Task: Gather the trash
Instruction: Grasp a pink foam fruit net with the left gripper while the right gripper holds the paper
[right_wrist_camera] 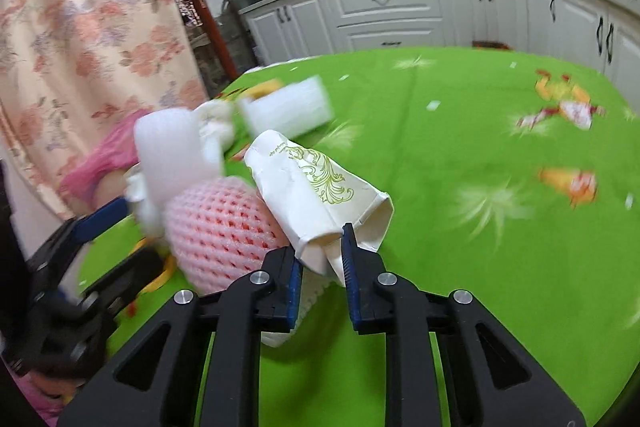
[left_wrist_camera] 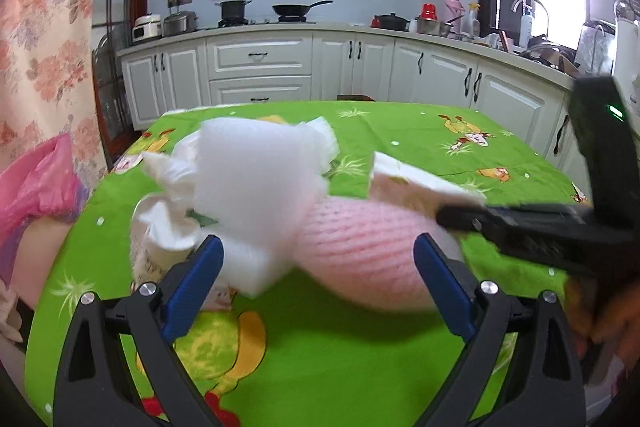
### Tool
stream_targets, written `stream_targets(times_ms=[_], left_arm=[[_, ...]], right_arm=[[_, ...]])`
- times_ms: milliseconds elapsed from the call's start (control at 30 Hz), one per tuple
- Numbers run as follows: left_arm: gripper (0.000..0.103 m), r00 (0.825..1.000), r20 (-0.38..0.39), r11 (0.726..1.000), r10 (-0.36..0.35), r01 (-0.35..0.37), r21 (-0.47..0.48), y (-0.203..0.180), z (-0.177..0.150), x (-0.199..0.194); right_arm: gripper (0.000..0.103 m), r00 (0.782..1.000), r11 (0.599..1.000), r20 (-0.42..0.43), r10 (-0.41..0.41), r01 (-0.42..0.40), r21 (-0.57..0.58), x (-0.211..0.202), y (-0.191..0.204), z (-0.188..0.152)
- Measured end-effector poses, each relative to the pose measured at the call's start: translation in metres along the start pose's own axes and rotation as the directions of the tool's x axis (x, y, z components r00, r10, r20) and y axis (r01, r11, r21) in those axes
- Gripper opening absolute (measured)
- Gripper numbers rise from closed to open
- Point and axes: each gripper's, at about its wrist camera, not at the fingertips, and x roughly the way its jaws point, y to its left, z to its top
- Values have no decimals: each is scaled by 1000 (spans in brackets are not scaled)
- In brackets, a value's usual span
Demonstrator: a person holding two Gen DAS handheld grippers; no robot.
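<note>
The desk [right_wrist_camera: 460,155] carries a bright green cloth with cartoon prints, and the trash lies heaped toward its left side. The right claw [right_wrist_camera: 322,259] pinches the crushed rim of a paper cup [right_wrist_camera: 316,187], white with a gold scroll pattern; both blue pads press into the flattened paper, and the cup's body points away from the claw. Just beside the cup, touching it, lies a pink foam net sleeve [right_wrist_camera: 218,231]. A white foam sheet [right_wrist_camera: 172,151] is against the net's far side, with crumpled white tissue [right_wrist_camera: 214,125] by it and a white foam block [right_wrist_camera: 288,107] further back.

The left claw [left_wrist_camera: 318,267] is spread wide, its blue fingers [left_wrist_camera: 442,291] on either side of the pink net [left_wrist_camera: 360,239] and the white foam [left_wrist_camera: 248,187], pressing on neither as far as can be seen. The right claw [left_wrist_camera: 460,217] reaches in from the right edge of the left view, over the net.

A pink plastic bag [left_wrist_camera: 44,183] hangs off the desk's left edge, in front of a flowered curtain [left_wrist_camera: 44,27].
</note>
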Motion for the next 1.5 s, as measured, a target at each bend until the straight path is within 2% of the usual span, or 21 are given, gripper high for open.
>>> stream_targets(times_ms=[67,167,267,367,500,633,667,700,767,1000,1067,1100,1133,1167,1233,1333,1500], left_arm=[[93,1000,-7,1000,2,-3,-19,7,-4,-4],[93,1000,-15,1000,9,-10,-28,11,-11,-10],[93,999,-28,998,-19,18,-57,12,-16,-18],[93,999,-21,999,-37,36,-29,2,-17,-23],[93,998,-24,999,-52,52,7,-17,-20,-19],[93,997,-46,998,-64,65,20,-30,-23,-13],[93,997,-48,997,-67,68,21,-31,-23,-13],[93,996,-50,997,-68,69,20,-32,-24,-12],[93,996,-56,997,-71,72,14,-32,-24,-10],[92,996,-67,998,-52,54,34,-44,-16,7],[85,997,-70,998,-30,34,55,-49,-16,13],[70,997,-76,997,-31,36,73,-51,-17,17],[61,996,-85,995,-38,45,85,-53,-19,19],[57,996,-83,995,-42,50,91,-54,-21,20],[38,996,-72,991,-53,61,118,-55,-23,17],[29,995,-56,988,-81,88,131,-53,-23,10],[28,993,-5,983,-115,114,142,-44,-25,-11]], right_arm=[[19,1000,1000,-6,0,0,-11,-8,10,-12],[19,998,999,37,-43,44,-25,-21,18,-17],[19,995,998,70,-65,64,12,-31,14,-18],[19,993,997,82,-81,79,21,-38,9,-17],[19,992,994,55,-112,112,-5,-35,6,-22],[19,997,996,6,-79,79,-50,-38,4,-41],[19,999,998,-3,-47,47,-47,-41,2,-45],[19,1000,999,-1,-10,10,-36,-45,-1,-49],[19,1000,1000,16,14,-14,-13,-53,-6,-52],[19,995,997,77,-68,64,52,-68,-26,-48],[19,994,996,80,-75,71,57,-68,-28,-48],[19,994,996,81,-77,72,59,-68,-29,-48],[19,993,995,85,-82,77,58,-68,-28,-48],[19,992,995,88,-85,80,57,-69,-28,-48],[19,992,995,93,-85,80,57,-69,-27,-47],[19,991,995,102,-91,86,49,-69,-23,-46],[19,987,994,122,-105,103,24,-71,-9,-46]])
